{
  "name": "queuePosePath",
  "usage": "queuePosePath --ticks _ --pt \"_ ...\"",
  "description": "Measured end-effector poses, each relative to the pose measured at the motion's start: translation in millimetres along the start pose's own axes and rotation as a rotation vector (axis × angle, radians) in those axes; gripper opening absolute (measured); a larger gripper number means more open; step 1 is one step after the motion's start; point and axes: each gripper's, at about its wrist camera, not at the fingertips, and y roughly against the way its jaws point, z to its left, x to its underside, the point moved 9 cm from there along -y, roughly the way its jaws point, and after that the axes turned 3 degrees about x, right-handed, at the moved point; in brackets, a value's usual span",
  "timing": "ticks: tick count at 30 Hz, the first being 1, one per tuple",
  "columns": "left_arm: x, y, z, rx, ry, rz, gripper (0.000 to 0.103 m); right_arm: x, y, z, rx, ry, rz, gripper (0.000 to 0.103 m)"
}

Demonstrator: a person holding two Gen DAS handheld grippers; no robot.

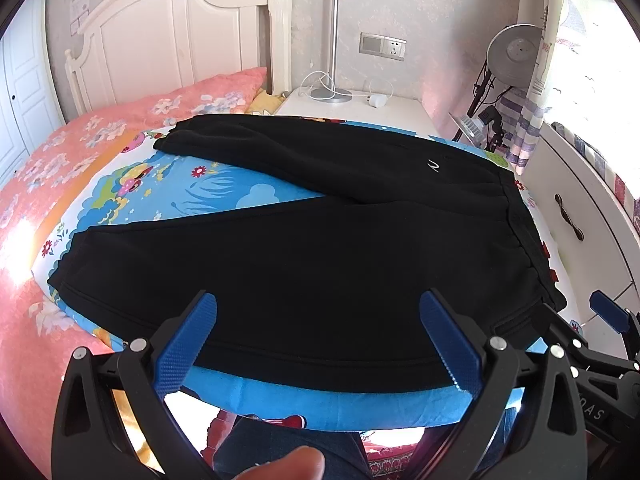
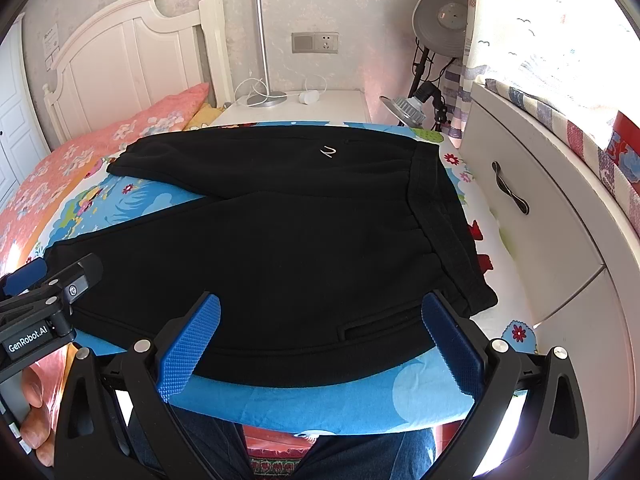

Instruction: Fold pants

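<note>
Far left, a pink floral quilt is covering the bed, w/ a white panelled wooden headboard standing behind it. Lying on top is a bright blue cartoon-print mat, and the black fleece jogger pants are lying flat across it: legs pointing left & splayed apart in a V, elastic waistband sitting at the right edge, a small white logo showing on the far leg.

The left gripper, black frame w/ blue textured pads, is hovering wide open over the pants' near edge, nothing between its fingers; the pics don't show whether it's touching the cloth. The right gripper, same build, is also hanging wide open over the near edge, closer to the waistband corner, gripping nothing.

Further right, a white nightstand is carrying a silver stick lamp & white cable. A round grey desk lamp is standing past it, then a white drawer unit w/ a dark handle.
</note>
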Motion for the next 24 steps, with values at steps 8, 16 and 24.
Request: queuePosePath --ticks 8,16,24 --pt "3 -3 -2 0.01 0.002 0.005 0.101 8 -7 -3 -0.003 -0.013 0.011 0.098" --pt "-3 -9 -5 0.138 0.017 -0.038 0.101 -56 -64 -53 -0.007 -0.04 0.03 0.098" --pt "3 -36 8 0.233 0.107 0.056 0.101 -167 -225 -134 0.029 -0.024 0.205 0.097"
